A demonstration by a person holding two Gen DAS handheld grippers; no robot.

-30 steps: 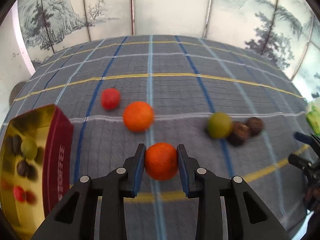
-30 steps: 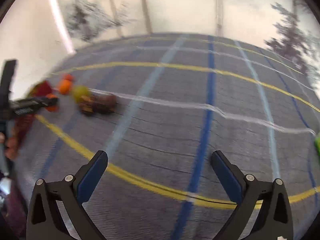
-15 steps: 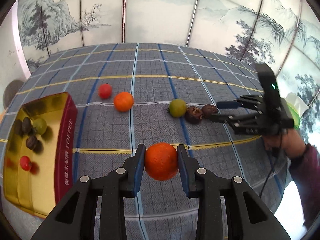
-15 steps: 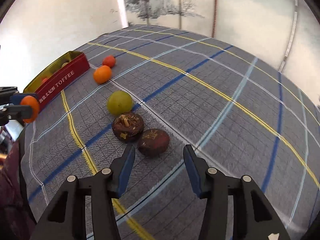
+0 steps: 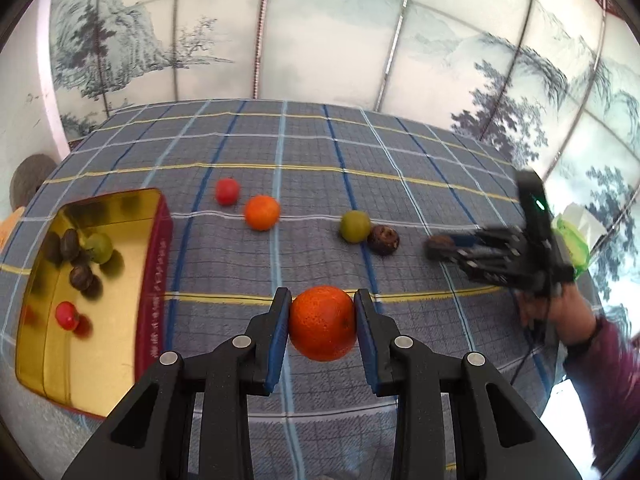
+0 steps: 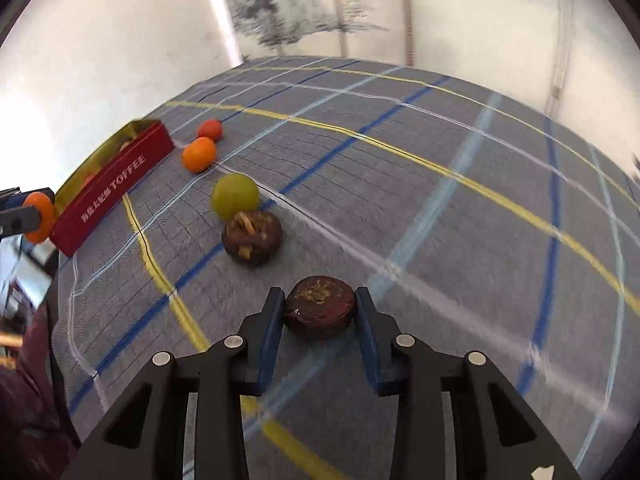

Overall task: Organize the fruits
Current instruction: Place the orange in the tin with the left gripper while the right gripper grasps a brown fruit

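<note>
the right gripper (image 6: pixel 320 312), open half a second ago, has now closed on the dark brown fruit (image 6: pixel 320 312). the left gripper (image 5: pixel 322 322) still clamps an orange (image 5: pixel 322 322), so both can go to the tin (image 5: pixel 154 300).

Orange (image 5: pixel 322 328) between the left jaws is deep orange-red; the fruit (image 6: pixel 320 312) between the right jaws looks dark maroon-brown, maybe mangosteen. Tablecloth (image 5: pixel 400 200) ahead's grey plaid, with blue, yellow, white lines.

Right gripper (image 5: pixel 436 245) was motion-blurred in the left wrist view; the fruit between its fingers was indistinct. Tin (image 6: pixel 116 184) interior was mostly hidden behind its red wall. Green packet (image 5: pixel 574 240) was partly hidden.
</note>
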